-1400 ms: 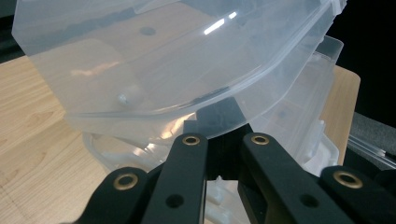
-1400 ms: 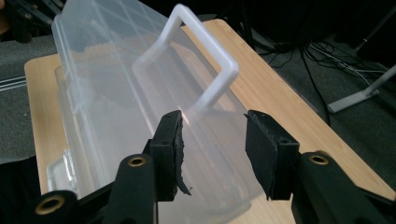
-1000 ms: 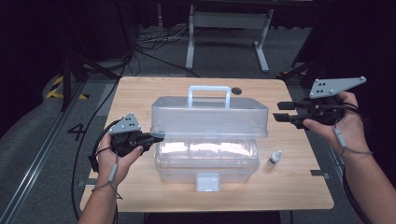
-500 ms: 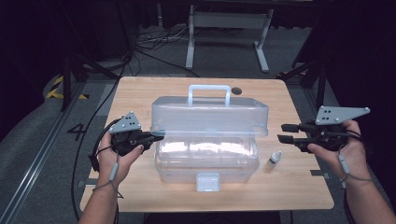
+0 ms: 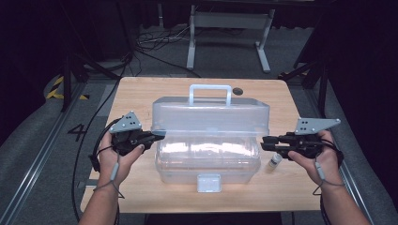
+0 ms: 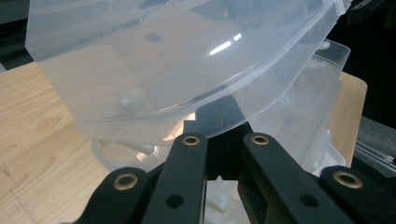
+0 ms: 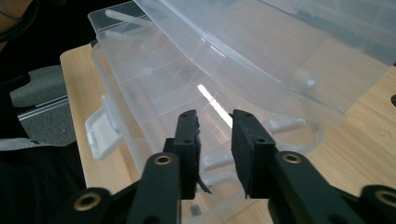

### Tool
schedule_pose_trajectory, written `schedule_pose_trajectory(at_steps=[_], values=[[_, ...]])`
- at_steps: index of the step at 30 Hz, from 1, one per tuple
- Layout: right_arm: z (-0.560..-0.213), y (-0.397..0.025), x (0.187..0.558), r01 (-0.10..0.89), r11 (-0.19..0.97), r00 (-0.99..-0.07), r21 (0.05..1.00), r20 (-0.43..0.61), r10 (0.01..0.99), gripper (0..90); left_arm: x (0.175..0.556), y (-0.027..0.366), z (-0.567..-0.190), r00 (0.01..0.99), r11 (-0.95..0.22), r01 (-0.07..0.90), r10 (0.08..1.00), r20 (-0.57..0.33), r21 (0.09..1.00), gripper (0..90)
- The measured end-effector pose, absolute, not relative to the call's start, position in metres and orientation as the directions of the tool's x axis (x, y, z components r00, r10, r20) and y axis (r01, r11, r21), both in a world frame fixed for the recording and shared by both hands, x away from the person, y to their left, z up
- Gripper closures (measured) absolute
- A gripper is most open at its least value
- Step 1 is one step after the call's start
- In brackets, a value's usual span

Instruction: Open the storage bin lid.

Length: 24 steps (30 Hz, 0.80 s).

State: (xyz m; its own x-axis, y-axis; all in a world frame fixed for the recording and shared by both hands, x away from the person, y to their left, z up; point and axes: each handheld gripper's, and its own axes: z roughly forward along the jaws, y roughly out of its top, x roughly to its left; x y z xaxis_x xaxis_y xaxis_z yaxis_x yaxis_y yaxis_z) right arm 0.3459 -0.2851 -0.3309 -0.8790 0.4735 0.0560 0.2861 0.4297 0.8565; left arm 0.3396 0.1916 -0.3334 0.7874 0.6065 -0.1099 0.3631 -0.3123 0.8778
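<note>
Vial [image 5: 275, 161] on table [image 5: 141, 93], right of box [image 5: 209, 159].

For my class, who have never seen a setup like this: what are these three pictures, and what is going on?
A person at a wooden table holds a hand-operated gripper in each hand. The high view looks down from above; the other two come from cameras riding on the grippers. On the table stands a clear plastic box with its lid raised, and a small vial beside it. The left gripper pinches the lid's edge. The right gripper, jaws slightly apart, is at the box's other end and holds nothing.
</note>
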Motion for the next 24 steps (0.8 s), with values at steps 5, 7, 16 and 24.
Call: schedule_pose_trajectory(at_steps=[5,7,16,24], values=[[-0.3347,-0.2807,0.3487,0.257,0.393,-0.867,0.883,0.032,0.496,85.8,0.3393,0.1904,-0.3326,0.783,-0.313,0.365,0.613,-0.108,0.877,90.0],[-0.3349,-0.2801,0.3489,0.257,0.386,-0.867,0.886,0.035,0.497,85.8,0.3394,0.1904,-0.3326,0.783,-0.313,0.365,0.612,-0.108,0.877,90.0],[-0.3316,-0.2784,0.3502,0.242,0.363,-0.859,0.900,0.025,0.511,86.5,0.3416,0.1895,-0.3297,0.782,-0.316,0.359,0.616,-0.098,0.878,90.0],[-0.3255,-0.2758,0.3519,0.236,0.363,-0.843,0.901,0.004,0.538,86.2,0.3453,0.1895,-0.3270,0.776,-0.295,0.349,0.623,-0.098,0.889,89.8]])
